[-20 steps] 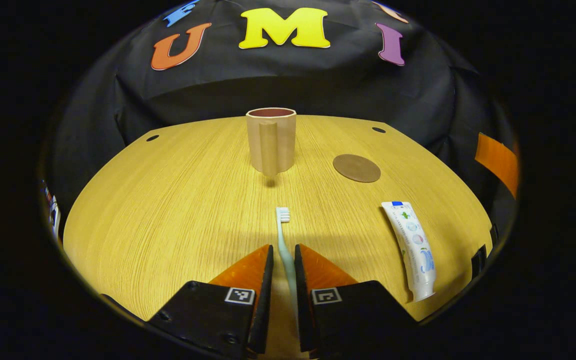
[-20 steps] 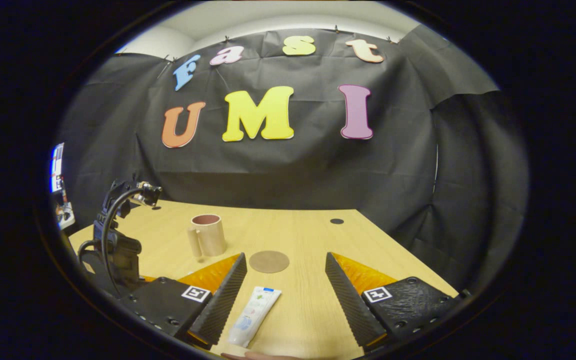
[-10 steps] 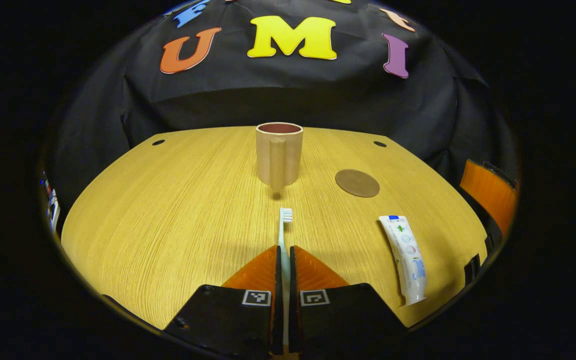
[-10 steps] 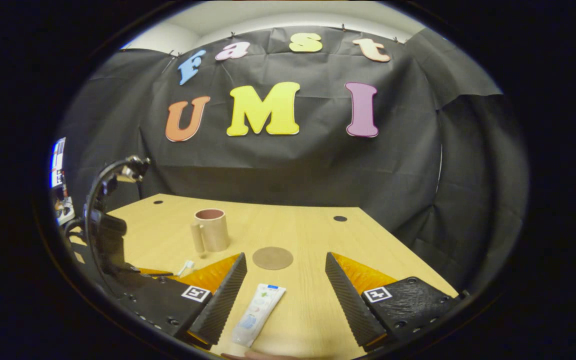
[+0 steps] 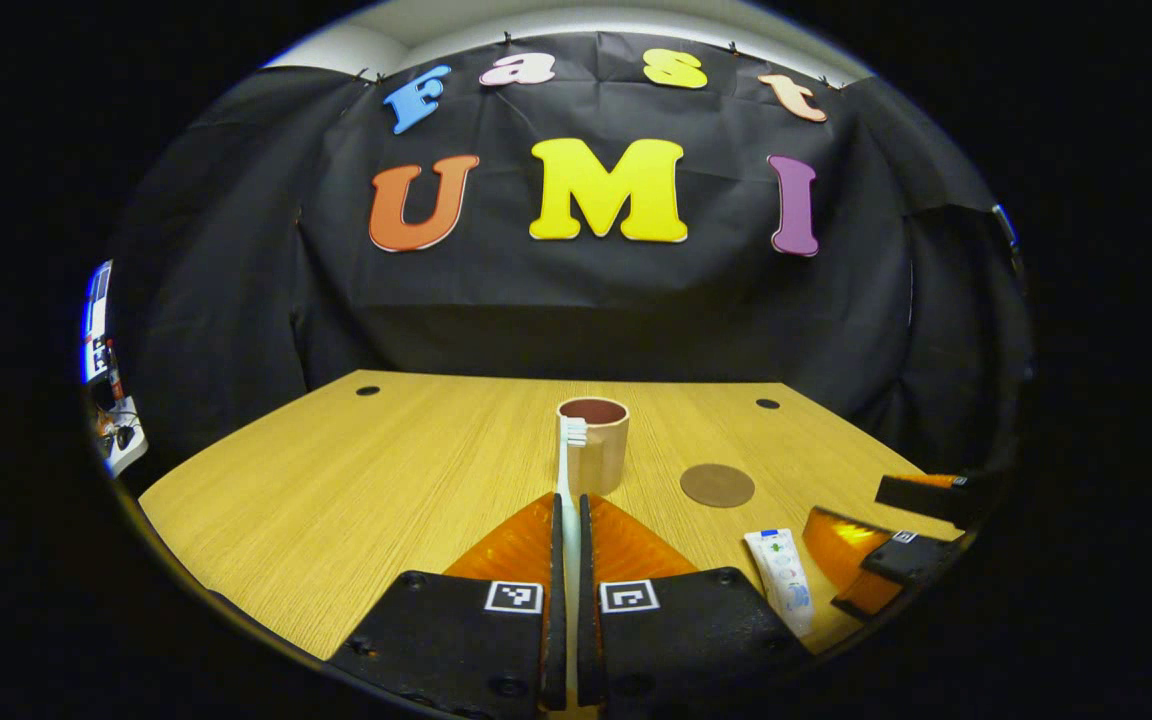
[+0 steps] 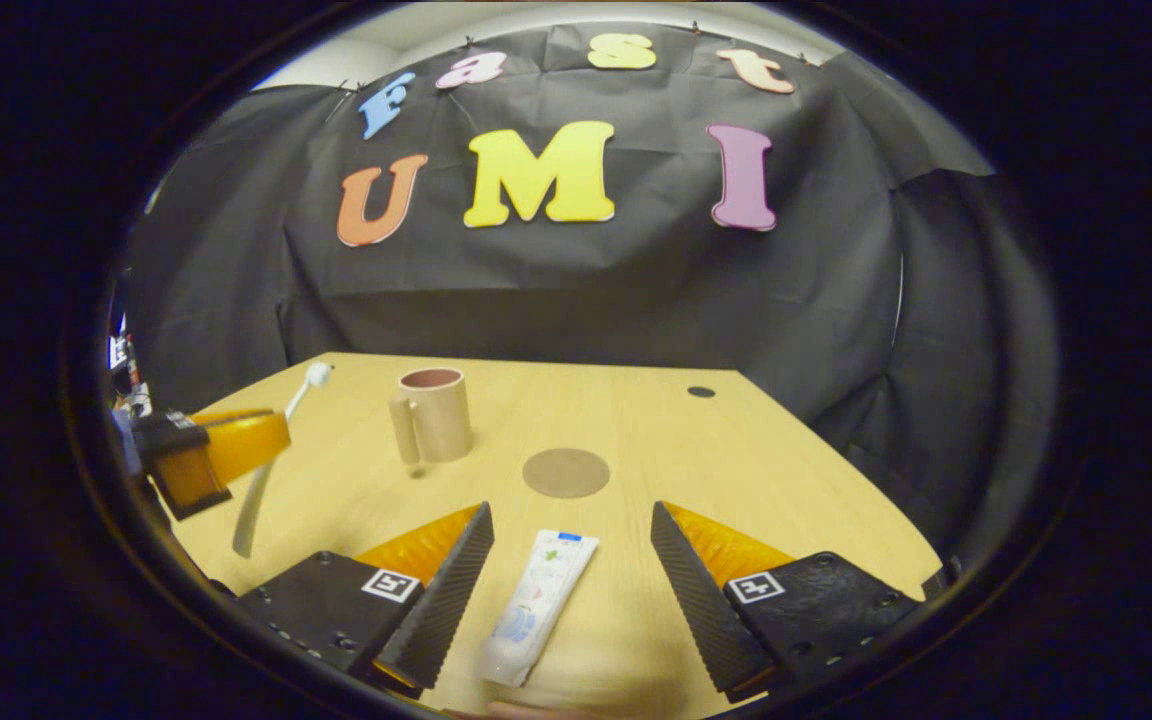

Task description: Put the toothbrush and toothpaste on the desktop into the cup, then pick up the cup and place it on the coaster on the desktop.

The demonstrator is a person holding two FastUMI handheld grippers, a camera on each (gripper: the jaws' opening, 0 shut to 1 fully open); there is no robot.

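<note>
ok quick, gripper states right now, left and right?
Left gripper: shut on the toothbrush, lifted off the desk.
Right gripper: open, straddling the toothpaste, not gripping it.

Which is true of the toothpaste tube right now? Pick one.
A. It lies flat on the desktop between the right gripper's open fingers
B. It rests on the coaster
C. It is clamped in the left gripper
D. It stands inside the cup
A: in the right gripper view the toothpaste tube lies on the desktop between the spread fingers of the right gripper, apart from the cup and the coaster.
</note>
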